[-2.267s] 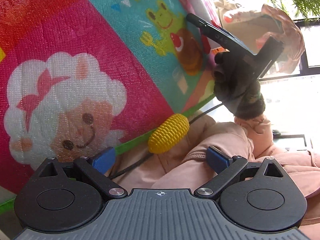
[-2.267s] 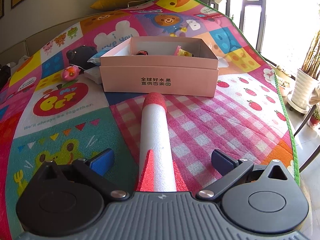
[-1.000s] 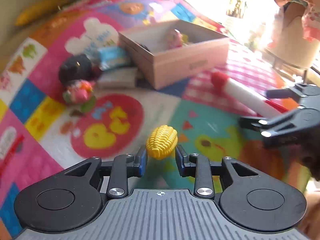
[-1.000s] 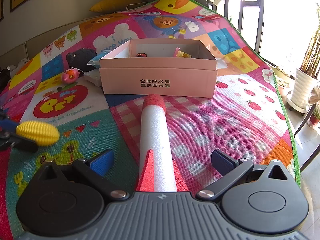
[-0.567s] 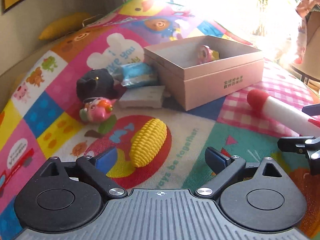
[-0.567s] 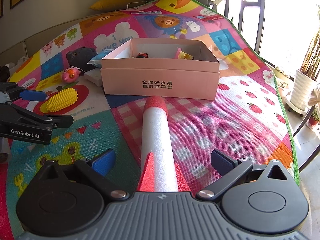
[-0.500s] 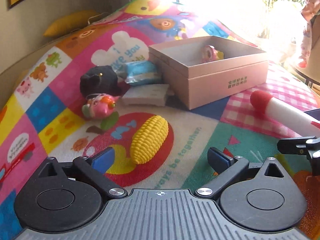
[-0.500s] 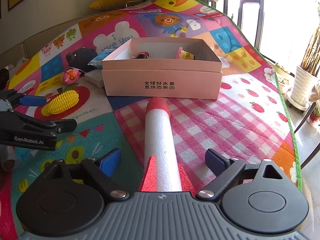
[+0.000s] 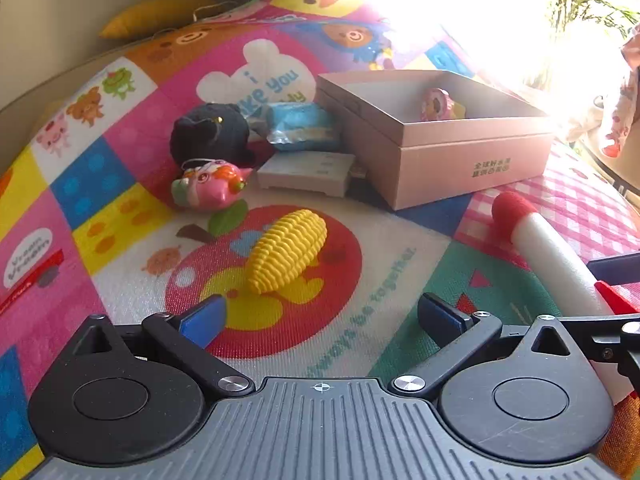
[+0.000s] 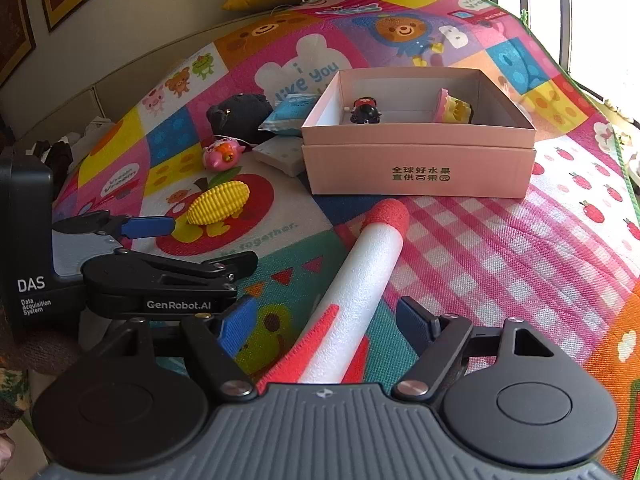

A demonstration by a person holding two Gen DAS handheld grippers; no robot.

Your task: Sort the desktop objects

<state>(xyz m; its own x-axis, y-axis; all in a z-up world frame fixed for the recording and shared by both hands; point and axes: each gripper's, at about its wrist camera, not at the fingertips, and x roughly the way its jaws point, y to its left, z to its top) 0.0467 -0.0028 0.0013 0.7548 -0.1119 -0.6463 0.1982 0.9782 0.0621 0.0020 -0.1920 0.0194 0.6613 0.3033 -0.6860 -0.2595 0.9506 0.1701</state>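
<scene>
A yellow toy corn (image 9: 286, 250) lies on the red apple print of the play mat, just ahead of my left gripper (image 9: 320, 314), which is open with nothing between its fingers. A white foam rocket with a red tip (image 10: 360, 276) lies on the mat, pointing at the pink cardboard box (image 10: 420, 172). Its tail runs between the jaws of my right gripper (image 10: 326, 320), which are closing but stand clear of the foam on both sides. The left gripper (image 10: 200, 242) shows at the left of the right wrist view, near the corn (image 10: 218, 202).
A pink pig toy (image 9: 208, 188), a black plush (image 9: 210, 132), a blue packet (image 9: 300, 126) and a flat white box (image 9: 306, 172) cluster left of the pink box. Inside it stand a black figure (image 10: 364, 112) and a pink-yellow toy (image 10: 452, 108). The mat's green edge (image 10: 624, 168) runs along the right.
The left gripper, which held the corn, has opened and the corn now lies on the mat. The right gripper's jaws have narrowed around the rocket, which now slants in its view.
</scene>
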